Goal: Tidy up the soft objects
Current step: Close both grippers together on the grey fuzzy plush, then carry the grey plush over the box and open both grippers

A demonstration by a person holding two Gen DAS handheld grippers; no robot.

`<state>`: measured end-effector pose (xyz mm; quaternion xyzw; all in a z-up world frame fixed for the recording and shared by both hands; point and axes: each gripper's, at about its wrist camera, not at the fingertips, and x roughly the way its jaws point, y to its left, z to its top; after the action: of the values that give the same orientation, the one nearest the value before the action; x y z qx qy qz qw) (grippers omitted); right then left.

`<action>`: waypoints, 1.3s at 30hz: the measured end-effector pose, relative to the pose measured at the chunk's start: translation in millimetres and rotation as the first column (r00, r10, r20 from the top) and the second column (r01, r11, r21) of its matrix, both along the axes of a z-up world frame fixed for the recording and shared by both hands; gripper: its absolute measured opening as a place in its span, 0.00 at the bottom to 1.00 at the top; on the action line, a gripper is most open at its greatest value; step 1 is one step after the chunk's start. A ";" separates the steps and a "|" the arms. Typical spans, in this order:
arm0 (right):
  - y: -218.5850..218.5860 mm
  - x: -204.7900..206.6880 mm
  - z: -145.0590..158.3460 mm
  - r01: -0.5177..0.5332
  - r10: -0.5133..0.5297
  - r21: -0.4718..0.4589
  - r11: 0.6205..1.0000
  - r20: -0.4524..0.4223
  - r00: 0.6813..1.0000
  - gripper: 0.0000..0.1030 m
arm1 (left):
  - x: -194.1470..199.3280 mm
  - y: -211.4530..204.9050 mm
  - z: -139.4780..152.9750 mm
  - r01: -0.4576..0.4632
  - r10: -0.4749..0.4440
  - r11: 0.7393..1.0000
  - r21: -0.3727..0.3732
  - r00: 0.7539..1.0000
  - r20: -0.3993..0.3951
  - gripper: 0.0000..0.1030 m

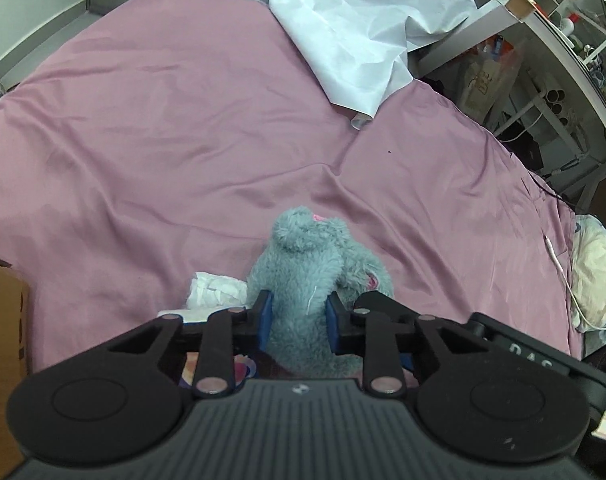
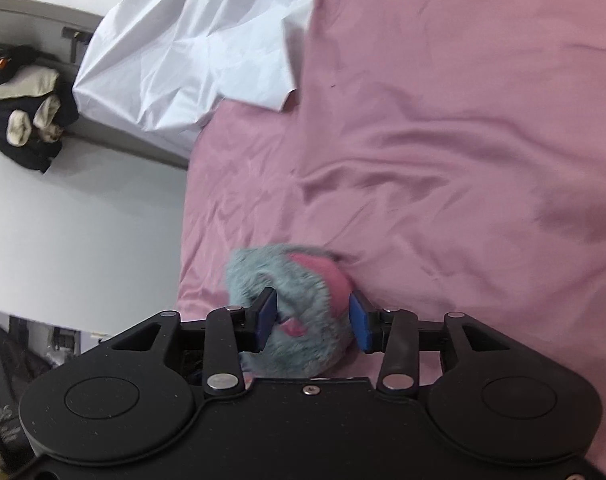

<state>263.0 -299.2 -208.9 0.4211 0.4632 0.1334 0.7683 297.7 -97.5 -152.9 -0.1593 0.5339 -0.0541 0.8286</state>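
Note:
A fluffy grey-blue plush toy [image 1: 303, 264] with pink patches lies at the near edge of the pink bedcover [image 1: 163, 120]. My left gripper [image 1: 299, 318] is shut on its furry body, and the blue pads press in from both sides. In the right wrist view the same plush toy [image 2: 287, 280] fills the space between my right gripper's [image 2: 314, 320] blue pads, which touch the fur on the left and a pink patch on the right. Part of the right gripper's black body [image 1: 483, 332] shows beside the toy in the left wrist view.
A crumpled white cloth [image 1: 215, 292] lies just left of the toy. A white sheet [image 1: 363, 20] covers the far bed. A cream soft bundle [image 1: 595, 280] hangs at the right edge beside cluttered shelves [image 1: 543, 60]. A cardboard box [image 1: 3, 320] stands left. Dark clothes [image 2: 23, 120] lie on the floor.

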 end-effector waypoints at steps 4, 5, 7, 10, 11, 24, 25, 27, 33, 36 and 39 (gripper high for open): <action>3.0 3.5 -2.9 -0.003 0.003 -0.026 1.000 -0.005 1.000 0.39 | 0.8 2.7 -1.4 -0.009 0.009 1.000 -0.007 1.000 -0.006 0.24; 3.5 5.4 -5.8 0.003 -0.003 -0.020 1.000 -0.011 1.000 0.32 | 1.2 4.9 -2.1 -0.018 0.018 1.000 -0.021 1.000 -0.011 0.24; 6.8 9.1 -8.3 -0.002 0.001 -0.038 0.999 -0.013 1.000 0.25 | 1.3 6.9 -1.3 -0.030 0.029 0.999 -0.031 0.999 -0.019 0.24; 13.0 6.7 -2.4 -0.030 0.032 -0.096 0.995 0.025 0.999 0.19 | 0.0 6.1 3.1 -0.028 0.028 0.999 -0.026 0.999 -0.021 0.23; 13.0 4.7 -0.3 -0.036 0.039 -0.103 0.994 0.032 0.999 0.17 | -1.0 6.0 5.3 -0.026 0.026 0.999 -0.030 0.999 -0.020 0.23; -0.7 -33.1 37.8 -0.030 0.042 -0.130 0.991 0.089 0.995 0.16 | -44.1 -3.5 47.6 0.045 -0.043 0.997 -0.064 0.998 0.035 0.22; -1.2 -36.1 42.8 -0.030 0.043 -0.131 0.991 0.098 0.994 0.16 | -47.6 -3.8 50.8 0.047 -0.044 0.997 -0.065 0.998 0.042 0.22; -0.5 -42.3 51.7 -0.031 0.046 -0.135 0.990 0.113 0.992 0.16 | -55.7 -3.1 58.6 0.049 -0.045 0.997 -0.065 0.997 0.056 0.22; 7.0 -62.8 71.7 -0.033 0.054 -0.147 0.989 0.145 0.988 0.16 | -79.5 4.9 75.4 0.046 -0.040 0.996 -0.079 0.996 0.082 0.22; 10.9 -69.6 78.6 -0.038 0.062 -0.150 0.988 0.157 0.986 0.16 | -90.9 10.9 82.4 0.039 -0.031 0.996 -0.085 0.995 0.095 0.22; 16.3 -76.4 86.5 -0.046 0.073 -0.156 0.987 0.170 0.983 0.16 | -101.1 16.6 90.2 0.031 -0.021 0.995 -0.091 0.994 0.108 0.22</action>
<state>186.6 -282.9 -122.5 0.3341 0.4149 0.1572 0.8316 196.5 -80.8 -62.6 -0.1875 0.4877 -0.0982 0.8470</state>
